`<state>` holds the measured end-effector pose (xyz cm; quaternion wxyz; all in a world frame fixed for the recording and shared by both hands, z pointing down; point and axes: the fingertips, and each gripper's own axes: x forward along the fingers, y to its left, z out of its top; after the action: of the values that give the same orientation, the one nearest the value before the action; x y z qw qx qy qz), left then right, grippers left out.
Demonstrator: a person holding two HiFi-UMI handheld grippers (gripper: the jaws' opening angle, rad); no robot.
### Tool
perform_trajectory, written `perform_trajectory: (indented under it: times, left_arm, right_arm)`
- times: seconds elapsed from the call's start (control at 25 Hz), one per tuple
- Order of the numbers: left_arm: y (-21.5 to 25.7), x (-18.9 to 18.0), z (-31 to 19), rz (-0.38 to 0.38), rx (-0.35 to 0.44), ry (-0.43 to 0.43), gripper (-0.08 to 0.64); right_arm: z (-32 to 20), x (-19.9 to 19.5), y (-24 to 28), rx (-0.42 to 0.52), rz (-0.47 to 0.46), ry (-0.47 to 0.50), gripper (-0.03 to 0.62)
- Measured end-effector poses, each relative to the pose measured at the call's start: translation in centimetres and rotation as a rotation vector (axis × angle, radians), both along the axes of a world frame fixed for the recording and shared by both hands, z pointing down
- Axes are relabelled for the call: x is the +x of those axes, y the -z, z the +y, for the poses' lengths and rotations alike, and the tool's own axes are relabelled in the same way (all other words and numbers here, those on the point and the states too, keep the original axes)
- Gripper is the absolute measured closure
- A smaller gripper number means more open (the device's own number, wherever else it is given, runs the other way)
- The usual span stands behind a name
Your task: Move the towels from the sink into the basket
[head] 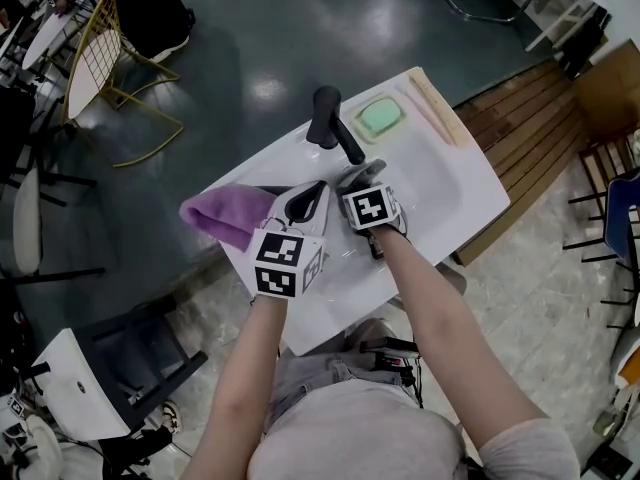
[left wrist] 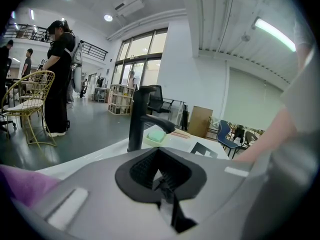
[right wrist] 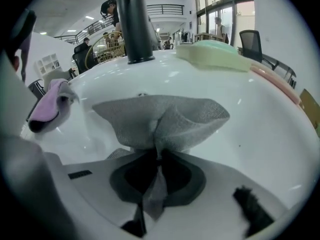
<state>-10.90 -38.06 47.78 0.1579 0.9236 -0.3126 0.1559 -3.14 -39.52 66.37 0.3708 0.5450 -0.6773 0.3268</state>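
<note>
Stands at a white sink (head: 470, 196) with a gripper in each hand, both reaching over the basin in front of the black faucet (head: 336, 128). Pinches a fold of the grey towel (right wrist: 165, 118) with the right gripper (right wrist: 158, 156) — jaws drawn narrow, pads pressed on the cloth, a thin strip of it trailing back between them. Has the rest of that towel fanned out ahead of the jaws inside the basin, gathered toward the pinch and lying on the near side of the faucet's foot. Points this gripper steeply down into the bowl. Holds the left gripper (left wrist: 161, 176) closer to level, just beside the right one and aimed toward the faucet, jaws together with nothing to be seen between them. Has the purple towel (head: 222, 213) draped over the sink's left rim, just beside the left gripper's body — touching it or not, cannot tell; in the right gripper view, hangs partly down the inner wall of the basin, well apart from the grey towel. Shows, on the far rim to the right of the faucet, a pale green pad (head: 380, 117) and beside it a long pinkish strip (head: 433, 106) lying along the edge. Beyond the sink, a dark glossy floor (head: 300, 28), a gold wire chair (head: 100, 58) and, in the left gripper view, a person in black (left wrist: 60, 74) standing near that chair.
</note>
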Motion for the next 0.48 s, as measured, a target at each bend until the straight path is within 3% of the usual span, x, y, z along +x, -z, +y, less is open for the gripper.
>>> perform_trajectory:
  times: [0.48]
  left_arm:
    - [0.7, 0.4, 0.6, -0.004, 0.014, -0.018, 0.555]
  right_arm:
    - [0.3, 0.4, 3.1, 0.069, -0.072, -0.061, 0.554]
